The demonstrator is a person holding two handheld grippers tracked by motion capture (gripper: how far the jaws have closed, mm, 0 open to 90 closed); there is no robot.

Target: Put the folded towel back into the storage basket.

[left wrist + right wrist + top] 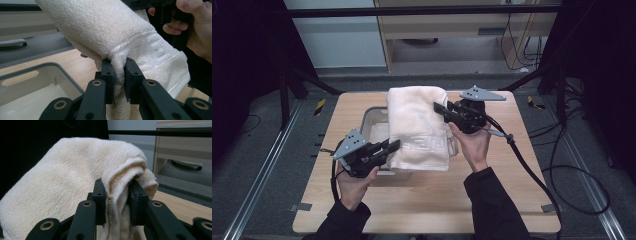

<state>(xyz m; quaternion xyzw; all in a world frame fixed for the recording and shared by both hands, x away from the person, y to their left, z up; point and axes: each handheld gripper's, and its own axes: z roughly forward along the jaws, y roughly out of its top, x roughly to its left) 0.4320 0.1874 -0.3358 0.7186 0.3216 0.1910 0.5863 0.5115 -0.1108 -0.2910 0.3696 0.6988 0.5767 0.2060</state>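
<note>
**Folded towel held over the bin by both tools**

The cream towel (418, 127) hangs folded between the two tools, above the grey plastic bin (373, 116) that sits on the wooden worktop (427, 200). The left tool (393, 146) pinches the towel's near left edge; in the left gripper view its black jaws press a bunched ridge of terry between them, with the bin's rim and pale inside below and to the left. The right tool (440, 108) pinches the far right edge, and the right gripper view shows a thick roll of folded layers squeezed between its jaws. Neither tool stands spread; both are clamped on cloth.

The work in hand looks like carrying the folded towel and settling it into or across the bin. To do that well, both grips should hold firm until the cloth has support underneath, since letting one go early would probably drop that side and undo the fold. The two hands should travel together at the same height and spacing, so the towel neither sags nor stretches. It covers much of the bin's right part already, so lowering it evenly, near edge and far edge together, seems the safest course, with the hanging lower hem kept from catching on the rim.
</note>
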